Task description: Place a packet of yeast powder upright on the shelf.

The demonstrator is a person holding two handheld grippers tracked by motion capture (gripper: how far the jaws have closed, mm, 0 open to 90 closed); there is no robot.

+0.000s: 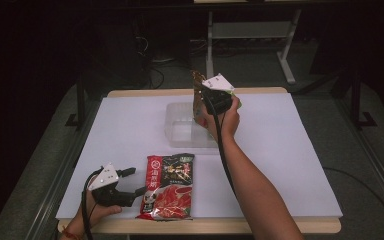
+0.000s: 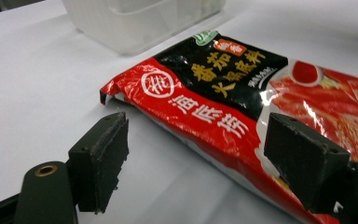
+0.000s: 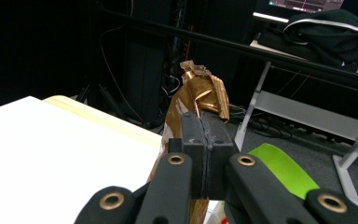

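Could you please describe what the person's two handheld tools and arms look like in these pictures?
Both tools are black, with two blocky, flat-faced jaws on arms joined by brass-ringed pivots. The left tool and right tool each carry a grey three-cornered plate on top and trail a black cable. The forearms are bare, without sleeves; a red band shows at the left wrist.

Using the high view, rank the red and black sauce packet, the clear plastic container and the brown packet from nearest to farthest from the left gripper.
1. Red and black sauce packet, just beside the left gripper.
2. Clear plastic container, mid-table beyond it.
3. Brown packet, held up by the right gripper.
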